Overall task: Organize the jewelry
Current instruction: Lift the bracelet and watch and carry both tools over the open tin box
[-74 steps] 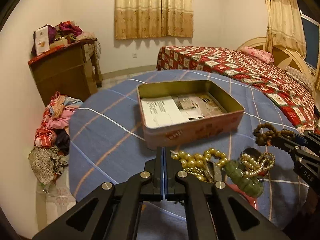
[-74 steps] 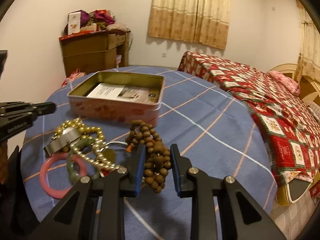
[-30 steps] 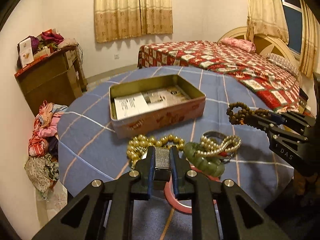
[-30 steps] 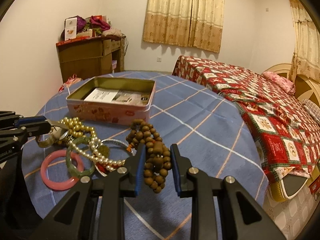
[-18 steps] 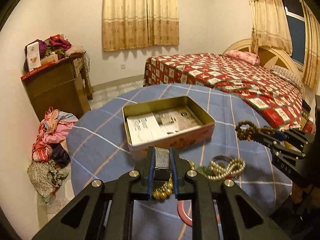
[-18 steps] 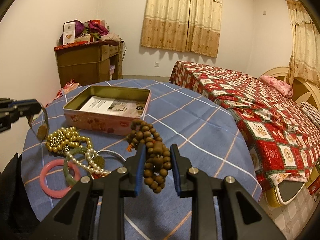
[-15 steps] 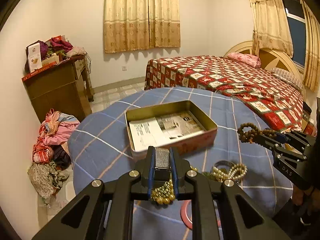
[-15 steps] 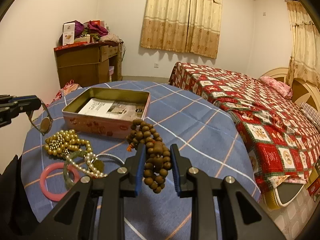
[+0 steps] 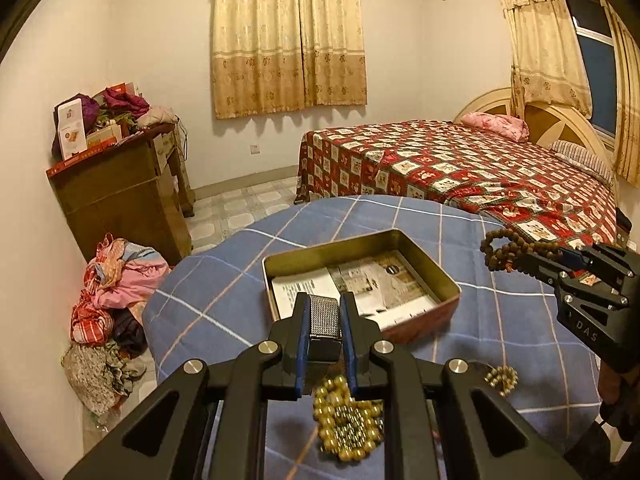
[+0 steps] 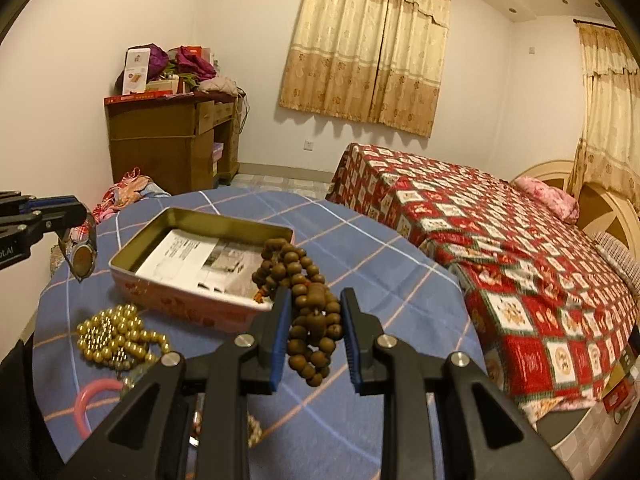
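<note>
left wrist view: left gripper (image 9: 325,342), clamped on a silver mesh-strap watch (image 9: 324,318), had risen off the gold bead necklace (image 9: 347,420) toward the open pink rectangular tin (image 9: 416,268) at twelve o'clock; right gripper (image 10: 314,338) gripped brown wooden prayer beads (image 10: 308,304), also lifted tinward.

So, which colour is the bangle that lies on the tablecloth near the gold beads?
Pink. The bangle shows best in the right wrist view, partly hidden behind the right gripper.

The left gripper (image 9: 325,322) hides most of the watch (image 9: 325,316); only its mesh band shows. The fingers (image 10: 276,340) cover half the pink bangle (image 10: 90,396) and part of the gold beads (image 9: 346,428). Print on the papers (image 10: 188,258) is unreadable.
</note>
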